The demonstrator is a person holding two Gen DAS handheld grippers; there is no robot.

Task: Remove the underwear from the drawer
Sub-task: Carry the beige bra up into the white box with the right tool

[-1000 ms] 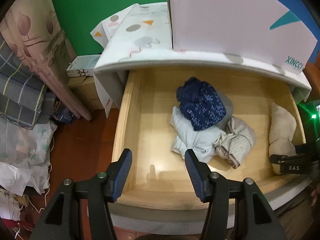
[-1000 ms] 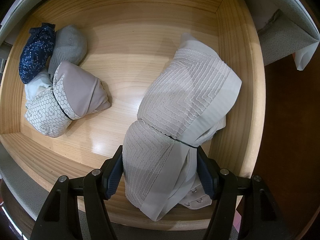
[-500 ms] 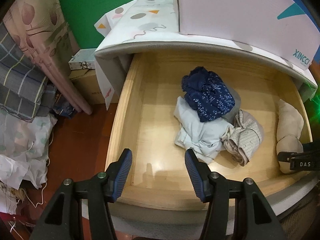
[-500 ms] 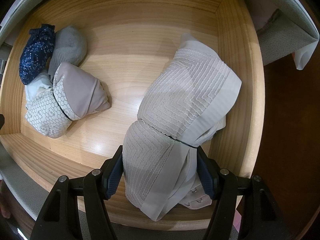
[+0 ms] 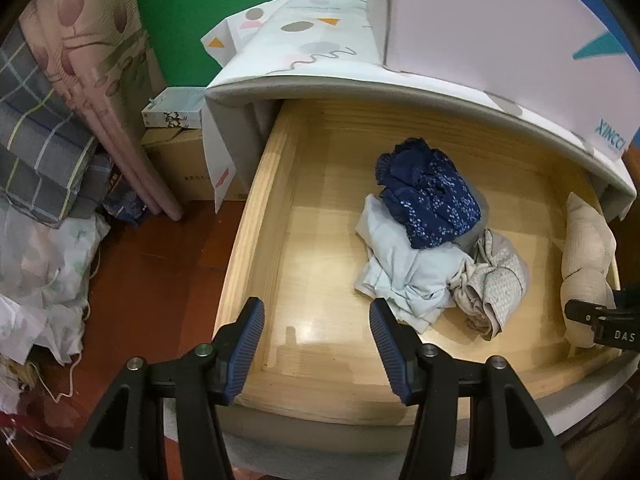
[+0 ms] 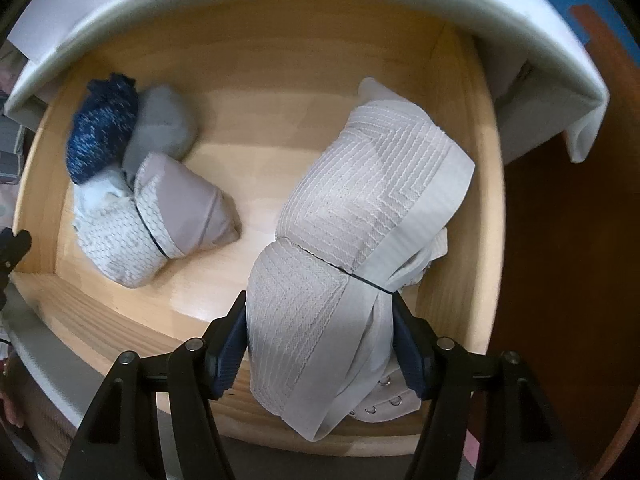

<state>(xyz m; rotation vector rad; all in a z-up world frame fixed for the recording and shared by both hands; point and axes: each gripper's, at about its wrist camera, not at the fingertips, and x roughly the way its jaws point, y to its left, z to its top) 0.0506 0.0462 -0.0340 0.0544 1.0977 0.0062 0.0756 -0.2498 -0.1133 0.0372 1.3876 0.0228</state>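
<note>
The wooden drawer stands pulled out. At its right end lies a folded beige ribbed bra, and my right gripper is closing on its near end, both pads pressing the fabric. In the drawer's middle, a navy patterned underwear sits on a pale blue garment, beside a beige honeycomb-print one. My left gripper hangs open over the drawer's front left corner with nothing between its fingers.
A white cabinet top with a white box overhangs the drawer's back. Left of the drawer are cardboard boxes, folded bedding and loose cloth on the red floor.
The right gripper has tilted, so the cabinet's edge shows more above the drawer, and its jaws have narrowed on the bra. The left view has rolled slightly.
</note>
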